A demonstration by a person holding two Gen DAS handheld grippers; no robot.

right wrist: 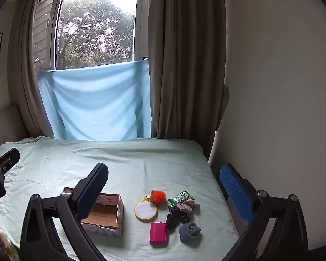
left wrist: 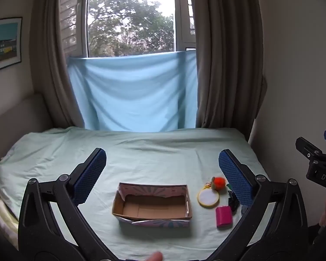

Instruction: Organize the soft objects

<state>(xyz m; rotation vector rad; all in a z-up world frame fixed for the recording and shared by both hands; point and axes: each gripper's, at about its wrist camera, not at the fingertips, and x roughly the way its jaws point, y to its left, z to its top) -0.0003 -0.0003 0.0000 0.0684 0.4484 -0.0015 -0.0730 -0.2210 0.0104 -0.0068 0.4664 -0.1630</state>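
An empty cardboard box (left wrist: 152,205) (right wrist: 107,214) sits on the pale green bed sheet (left wrist: 141,150). To its right lie an orange pompom (right wrist: 158,196), a yellow embroidery hoop (right wrist: 145,211), a pink pouch (right wrist: 158,232), a dark scrunchie (right wrist: 177,217), a pink scrunchie (right wrist: 188,205), a grey-blue sock ball (right wrist: 189,231) and a green wipes pack (right wrist: 180,196). My left gripper (left wrist: 162,167) is open above the box, holding nothing. My right gripper (right wrist: 164,182) is open above the items, holding nothing.
The bed meets a wall (right wrist: 271,108) on the right. A blue cloth (left wrist: 132,93) hangs under the window between brown curtains (right wrist: 184,65) at the far end. The right gripper's body (left wrist: 317,163) shows at the left view's right edge.
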